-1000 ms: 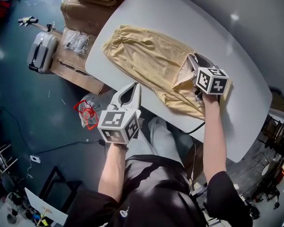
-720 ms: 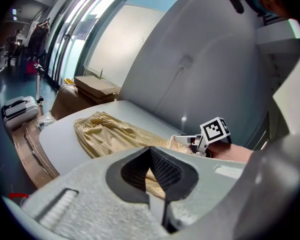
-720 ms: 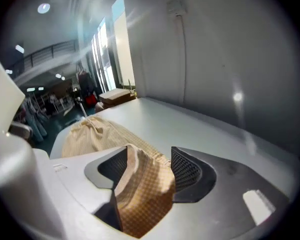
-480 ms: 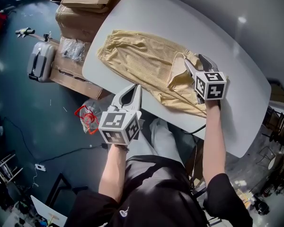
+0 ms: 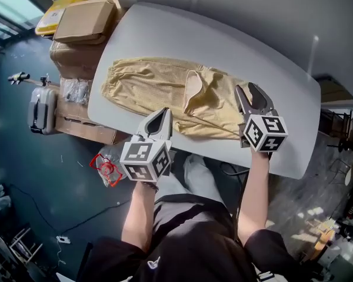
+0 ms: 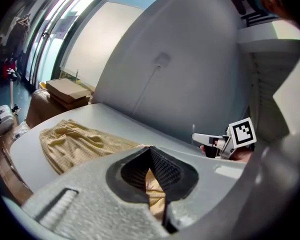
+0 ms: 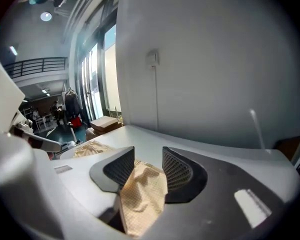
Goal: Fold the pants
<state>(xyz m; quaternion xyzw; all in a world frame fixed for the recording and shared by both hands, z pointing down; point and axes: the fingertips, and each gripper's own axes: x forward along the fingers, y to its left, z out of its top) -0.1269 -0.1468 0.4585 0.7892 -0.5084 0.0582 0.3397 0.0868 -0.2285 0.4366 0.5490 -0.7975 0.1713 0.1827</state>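
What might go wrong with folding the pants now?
The folded-over flap of the pants lies crumpled and crooked, so the next fold may come out lumpy. The pants lie close to the near edge of the table, so a tug might drag them off.

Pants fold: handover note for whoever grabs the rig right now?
Left gripper: shut, nothing visibly pinched, at the near edge of the pants.
Right gripper: open, jaws have just been closing; the pants show between them, unclamped.
Pants lie along the table, waistband at the head view's left.
Done: one leg end flipped back toward the middle, rumpled.
Left: probably regrip, smooth, finish folding.
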